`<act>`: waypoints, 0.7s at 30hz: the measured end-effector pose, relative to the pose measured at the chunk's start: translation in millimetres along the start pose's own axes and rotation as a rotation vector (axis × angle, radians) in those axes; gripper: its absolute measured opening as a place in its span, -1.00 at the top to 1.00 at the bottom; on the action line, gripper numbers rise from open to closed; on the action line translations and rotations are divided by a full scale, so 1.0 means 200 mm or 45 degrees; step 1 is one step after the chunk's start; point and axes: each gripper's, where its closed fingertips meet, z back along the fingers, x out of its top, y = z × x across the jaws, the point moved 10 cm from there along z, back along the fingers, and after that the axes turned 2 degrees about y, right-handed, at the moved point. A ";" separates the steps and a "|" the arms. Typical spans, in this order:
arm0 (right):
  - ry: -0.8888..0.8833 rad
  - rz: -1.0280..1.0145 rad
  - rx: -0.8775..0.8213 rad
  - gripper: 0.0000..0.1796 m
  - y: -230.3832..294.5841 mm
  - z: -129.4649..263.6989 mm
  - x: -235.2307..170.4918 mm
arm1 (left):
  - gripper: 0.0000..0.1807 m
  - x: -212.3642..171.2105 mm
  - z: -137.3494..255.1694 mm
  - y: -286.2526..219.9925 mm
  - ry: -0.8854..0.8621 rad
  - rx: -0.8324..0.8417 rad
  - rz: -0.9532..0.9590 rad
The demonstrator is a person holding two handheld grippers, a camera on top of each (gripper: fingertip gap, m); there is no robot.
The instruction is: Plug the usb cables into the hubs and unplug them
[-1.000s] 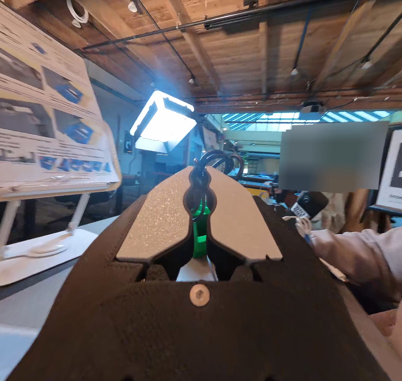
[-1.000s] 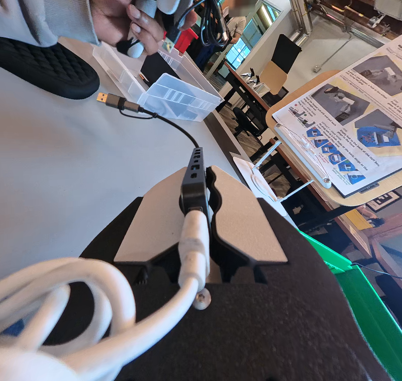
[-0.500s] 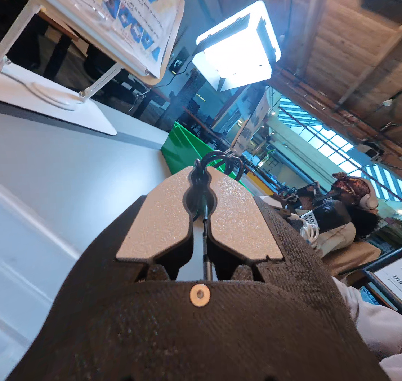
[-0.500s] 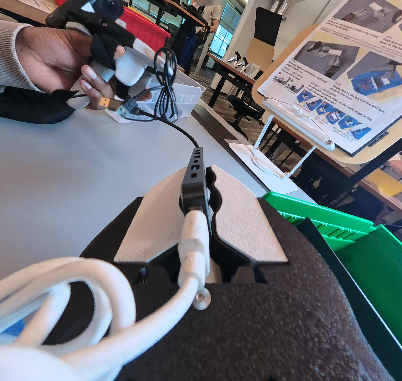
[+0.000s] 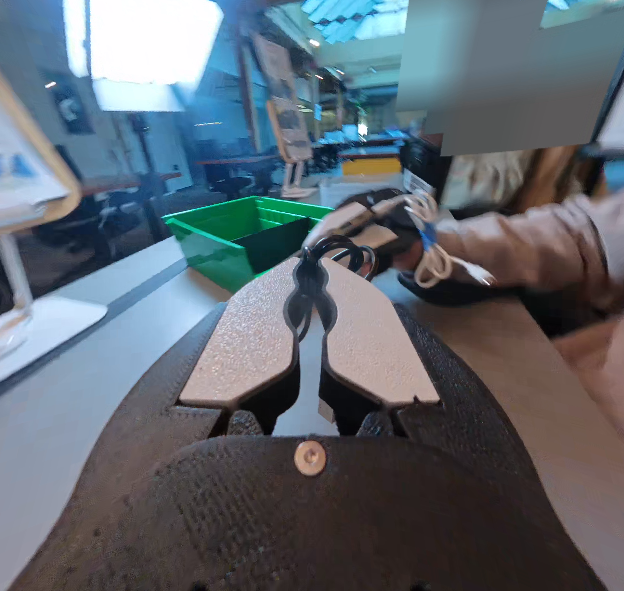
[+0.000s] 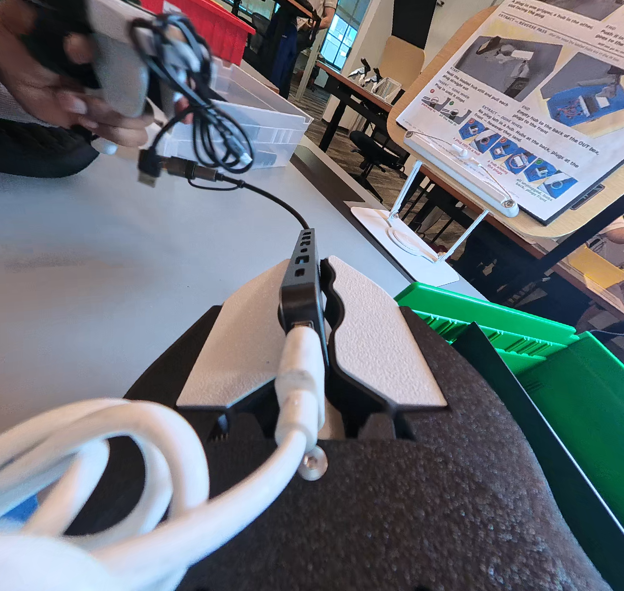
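Right gripper [image 6: 304,291] clamps the black hub [image 6: 304,277] edge-on above the table [image 6: 101,254]; a white cable [image 6: 297,372] sits plugged in its near end. Left gripper [image 5: 312,270] pinches a coiled black cable [image 5: 344,254]. We judge the hub light and rigid, the cables limp: grip at the plug.

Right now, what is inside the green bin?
A black divider stands inside the green bin, and ribbed green walls show. Its floor is hidden by the near wall, so I cannot tell whether any cables or hubs lie in it.
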 end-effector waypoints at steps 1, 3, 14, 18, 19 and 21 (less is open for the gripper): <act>0.006 0.007 -0.003 0.87 0.00 0.00 0.00 | 0.93 -0.01 -0.02 -0.06 0.038 -0.084 -0.113; 0.022 0.027 -0.014 0.87 0.00 0.00 -0.01 | 0.93 -0.04 -0.07 -0.17 0.139 -0.258 -0.290; 0.042 0.033 -0.022 0.86 -0.01 -0.01 -0.03 | 0.93 -0.10 -0.12 -0.21 0.256 -0.281 -0.283; 0.044 0.034 -0.018 0.87 -0.01 -0.01 -0.04 | 0.93 -0.10 -0.12 -0.14 0.286 -0.182 -0.133; 0.045 0.034 -0.019 0.87 -0.01 -0.01 -0.04 | 0.93 -0.12 -0.12 -0.12 0.320 -0.134 -0.063; 0.047 0.033 -0.025 0.87 -0.01 -0.01 -0.04 | 0.91 -0.16 -0.12 -0.05 0.409 -0.028 0.119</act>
